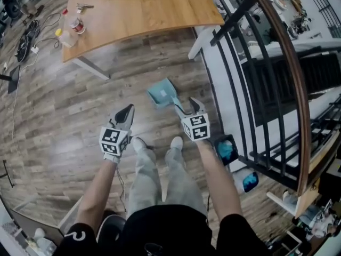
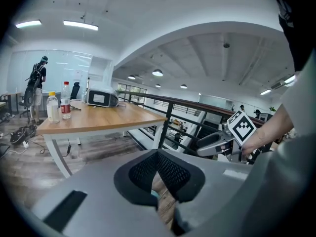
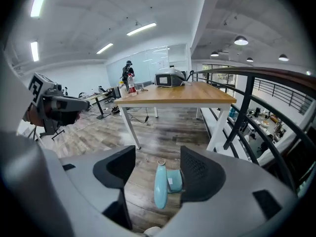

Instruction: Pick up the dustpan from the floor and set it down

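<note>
A light blue dustpan (image 1: 161, 93) lies on the wood floor just ahead of my feet, its handle pointing back toward me. My right gripper (image 1: 185, 105) hangs over its near right side, jaws open and apart from it. In the right gripper view the dustpan (image 3: 166, 184) shows on the floor between the open jaws of the right gripper (image 3: 158, 169), with no pad touching it. My left gripper (image 1: 126, 113) is to the left of the dustpan, shut and empty. Its pads meet in the left gripper view (image 2: 158, 156).
A wooden table (image 1: 138, 9) with white legs stands beyond the dustpan, bottles (image 2: 59, 105) on it. A black railing (image 1: 234, 89) with a wood top rail runs along the right. My shoes (image 1: 139, 143) are just behind the grippers. Cables (image 1: 26, 39) lie at the far left.
</note>
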